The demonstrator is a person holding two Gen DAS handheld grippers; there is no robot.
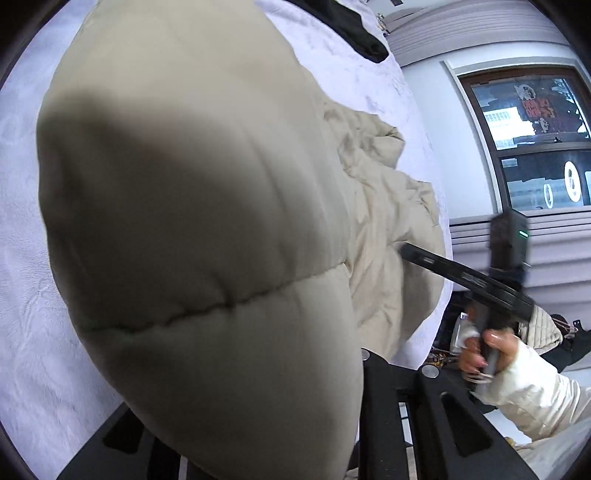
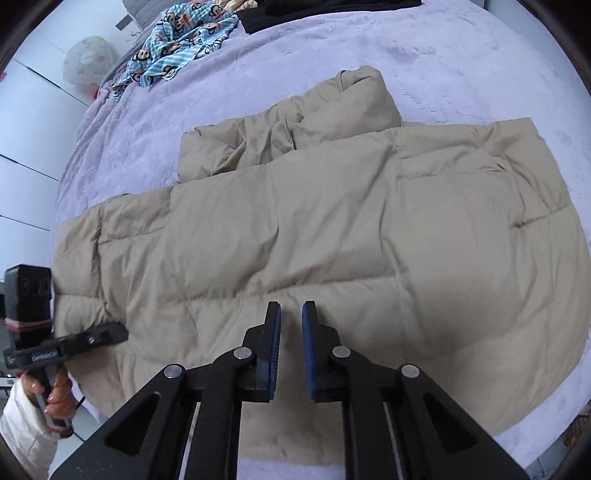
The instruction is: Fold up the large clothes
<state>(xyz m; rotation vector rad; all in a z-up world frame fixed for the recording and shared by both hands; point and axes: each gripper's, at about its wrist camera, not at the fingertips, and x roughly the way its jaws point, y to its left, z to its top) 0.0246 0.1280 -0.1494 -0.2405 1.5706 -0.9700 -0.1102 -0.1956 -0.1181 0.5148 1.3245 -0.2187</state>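
— Where's the jacket from your side?

— I see the beige puffer jacket [image 2: 314,236] spread flat across the lavender bedspread [image 2: 461,66], lying lengthwise left to right in my right wrist view. One sleeve [image 2: 295,125] is folded in on the far side. My right gripper [image 2: 291,314] hovers over the near edge of the jacket, its blue-padded fingers [image 2: 275,343] slightly apart with nothing between them; beige fabric shows through the gap.

— And the left one?

— In the right wrist view my left gripper [image 2: 110,332] sits at the jacket's left end, its tip against the fabric near the edge. In the left wrist view, a puffed panel of the jacket [image 1: 192,221] bulges right up against the lens and hides the left fingertips, so I cannot tell whether they are closed on the cloth or spread.

— Anything else on the bed?

— A blue monkey-print garment [image 2: 181,48] is crumpled at the far left, well apart from the jacket, and black clothing [image 2: 325,11] lies along the far edge. From the left camera I also see the right gripper [image 1: 406,254] touching the jacket's edge, with a window [image 1: 535,140] beyond.
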